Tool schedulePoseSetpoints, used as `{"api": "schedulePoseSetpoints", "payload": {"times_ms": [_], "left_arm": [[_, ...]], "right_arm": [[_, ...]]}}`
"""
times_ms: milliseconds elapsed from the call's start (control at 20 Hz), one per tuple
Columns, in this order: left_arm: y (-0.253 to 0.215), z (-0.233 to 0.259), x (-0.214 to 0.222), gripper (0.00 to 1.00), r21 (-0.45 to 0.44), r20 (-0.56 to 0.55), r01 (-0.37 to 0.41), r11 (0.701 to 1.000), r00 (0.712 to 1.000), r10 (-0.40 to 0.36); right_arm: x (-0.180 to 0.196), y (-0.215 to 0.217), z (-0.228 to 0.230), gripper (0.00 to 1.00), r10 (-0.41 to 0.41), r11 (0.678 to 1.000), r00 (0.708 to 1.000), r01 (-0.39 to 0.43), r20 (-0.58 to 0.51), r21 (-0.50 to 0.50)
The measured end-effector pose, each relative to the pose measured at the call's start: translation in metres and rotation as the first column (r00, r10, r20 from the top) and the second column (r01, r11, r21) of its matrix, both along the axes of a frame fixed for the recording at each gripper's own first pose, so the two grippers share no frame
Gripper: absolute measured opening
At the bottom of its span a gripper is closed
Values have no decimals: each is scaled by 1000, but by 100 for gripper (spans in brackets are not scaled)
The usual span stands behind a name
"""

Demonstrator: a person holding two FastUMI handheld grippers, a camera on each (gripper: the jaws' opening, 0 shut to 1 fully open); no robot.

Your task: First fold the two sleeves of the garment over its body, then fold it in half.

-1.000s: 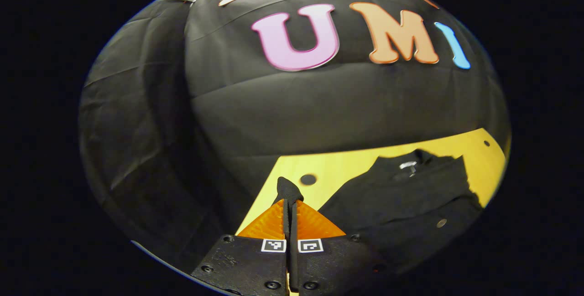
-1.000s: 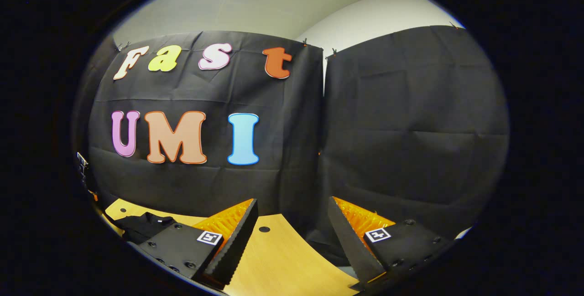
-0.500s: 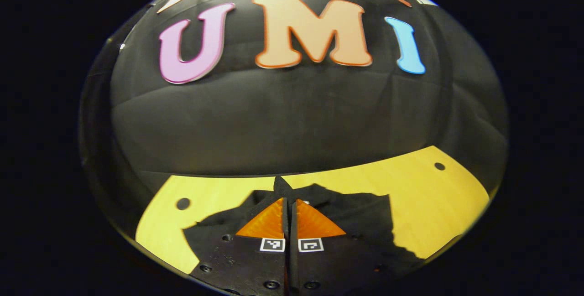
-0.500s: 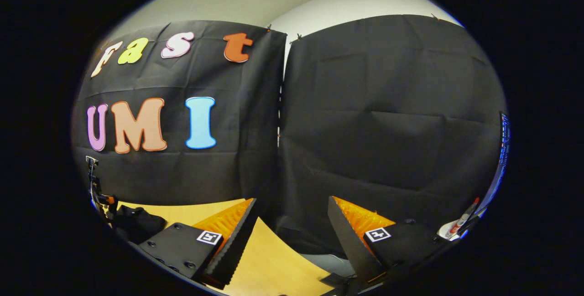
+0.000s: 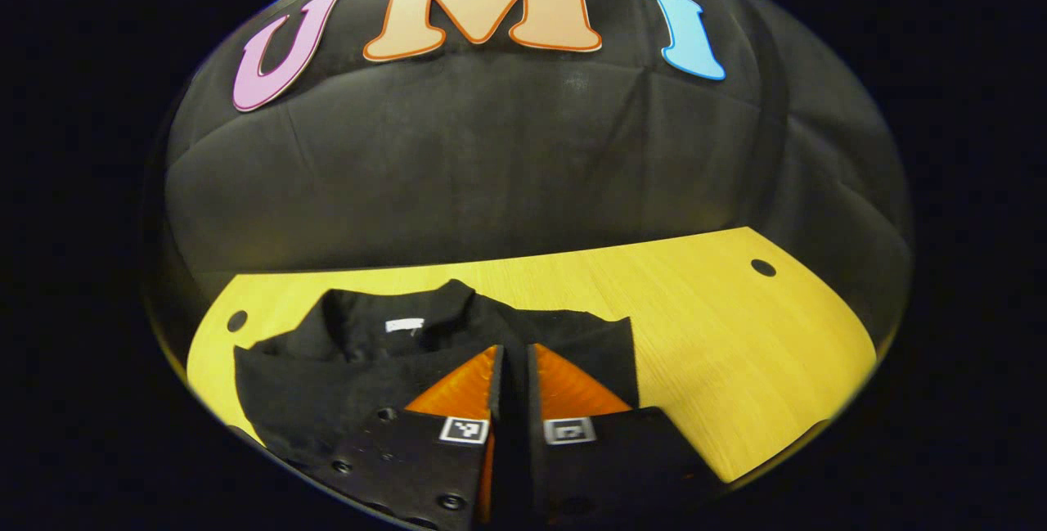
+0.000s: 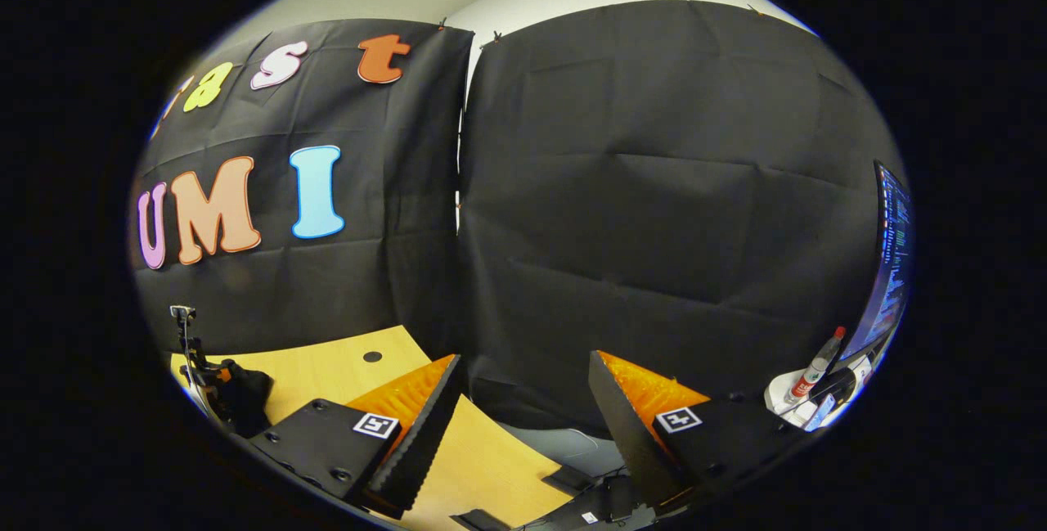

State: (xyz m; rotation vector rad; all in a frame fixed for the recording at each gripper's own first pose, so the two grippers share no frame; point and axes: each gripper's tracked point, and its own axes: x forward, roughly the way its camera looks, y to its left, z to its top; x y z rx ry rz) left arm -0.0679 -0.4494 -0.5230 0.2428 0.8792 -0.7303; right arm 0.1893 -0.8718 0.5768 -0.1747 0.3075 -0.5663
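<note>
Black garment (image 5: 343,367): lies on the yellow wooden table (image 5: 736,335), at its left part in the left gripper view, with one sleeve folded across the body.
Neck label (image 5: 404,324): a small white tag inside the collar; its writing is too small to read.
Orientation: the collar points toward the black cloth wall (image 5: 507,163), and the long axis seems to run from wall to camera, though the near part is hidden behind the fingers.
Left gripper (image 5: 513,359): its fingers are nearly pressed together over the garment, a narrow gap between them; whether cloth sits in that gap, I cannot tell.
Right gripper (image 6: 523,367): fingers spread wide, nothing between them, held above the table's edge, well apart from the garment.
Table holes: small dark round ones near the corners (image 5: 763,267).
</note>
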Motion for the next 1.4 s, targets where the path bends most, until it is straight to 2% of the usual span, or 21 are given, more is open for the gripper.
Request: {"api": "schedulePoseSetpoints", "payload": {"times_ms": [50, 200, 350, 450, 550, 600, 650, 750, 900, 1000, 1150, 1200, 1300, 1400], "left_arm": [[-11, 0, -13, 38, -52, -32, 10, 999, 999, -12], [-32, 9, -29, 98, -93, -34, 51, 994, 998, -55], [-59, 32, -55, 95, -184, -29, 114, 976, 992, -121], [-66, 52, -70, 95, -237, -32, 128, 963, 990, -140], [-55, 79, -76, 95, -265, -20, 121, 957, 991, -131], [-45, 94, -76, 95, -281, -8, 106, 954, 994, -113], [-30, 111, -71, 94, -294, 13, 86, 952, 996, -86], [12, 149, -55, 94, -294, 71, 34, 955, 997, -13], [96, 216, -21, 93, -275, 225, -47, 960, 968, 112], [165, 250, -17, 89, -210, 319, -97, 973, 934, 162], [270, 272, -28, 92, -59, 407, -205, 977, 889, 211], [303, 273, -38, 90, -15, 410, -250, 968, 882, 234], [351, 275, -64, 93, 28, 394, -330, 944, 871, 293], [387, 265, -98, 92, 72, 353, -385, 920, 873, 338]], "right_arm": [[2, 1, 0, 98, 3, 1000, 1000, -3, -1, -2], [7, 3, -5, 98, 16, 1000, 1000, -16, -17, -12], [13, 4, -9, 98, 30, 1000, 999, -30, -20, -6], [17, 9, -12, 95, 43, 999, 999, -42, -18, 21], [23, 12, -14, 98, 65, 997, 998, -65, -5, 35], [26, 15, -15, 94, 78, 996, 997, -78, 1, 32], [30, 18, -19, 98, 93, 995, 996, -93, 3, 32], [39, 34, -28, 98, 147, 988, 989, -147, -2, 54], [56, 67, -61, 98, 266, 959, 964, -261, -30, 109], [65, 96, -87, 98, 364, 922, 930, -351, -56, 166], [72, 157, -141, 98, 512, 820, 856, -462, -71, 338], [68, 177, -159, 98, 552, 783, 829, -479, -89, 397], [61, 210, -204, 98, 625, 724, 767, -502, -142, 474], [42, 230, -254, 98, 668, 706, 700, -486, -254, 515]]}}
